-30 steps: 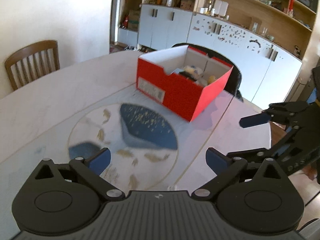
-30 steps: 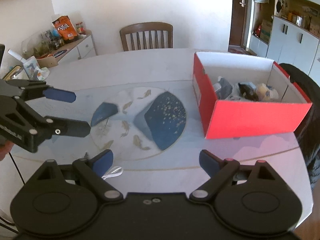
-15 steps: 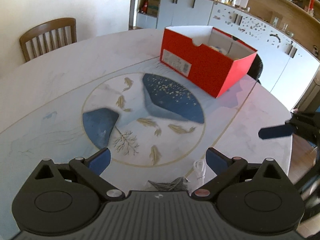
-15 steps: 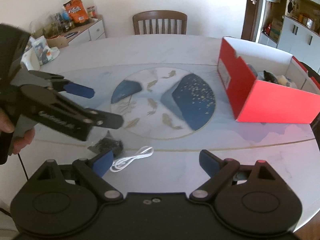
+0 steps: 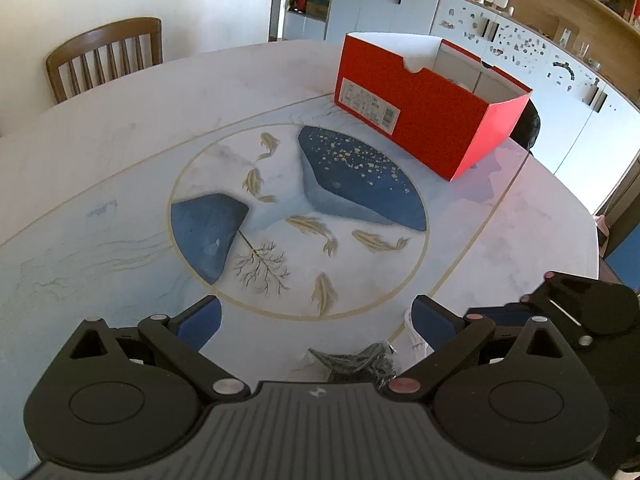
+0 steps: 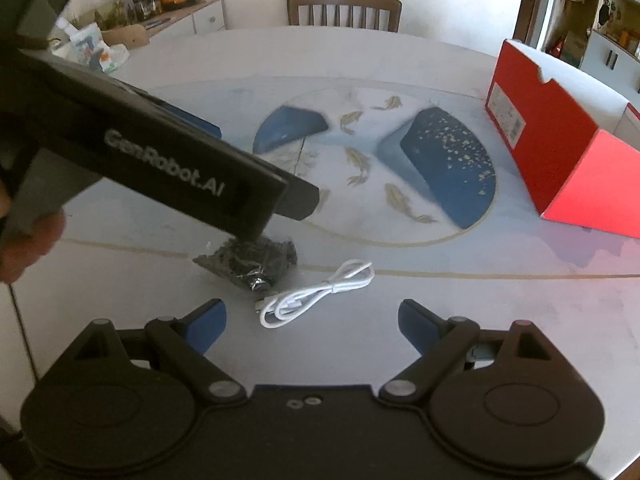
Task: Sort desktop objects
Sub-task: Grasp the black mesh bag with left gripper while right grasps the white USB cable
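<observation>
The left gripper [image 5: 316,320] has its blue-padded fingers [image 5: 200,320] spread wide and holds nothing. In the left wrist view a crumpled black bag [image 5: 356,360] lies on the table [image 5: 100,160] between those fingers, close to the gripper's body and nearer its right finger, with no pad touching it. A sliver of the white cable [image 5: 412,336] shows just beside the right finger.

The right gripper [image 6: 312,320] is likewise wide open and empty. In the right wrist view the coiled white cable [image 6: 320,294] lies on the table just ahead of the gap between its fingers, closer to the left finger [image 6: 204,322] and not touching either. The black bag [image 6: 252,260] sits just to the left of and beyond the cable, partly under the left gripper [image 6: 256,196], which reaches in from the left.

The red box [image 6: 560,152] stands open at the far right of the table, well apart from both items. A wooden chair [image 6: 344,8] stands at the far side.
</observation>
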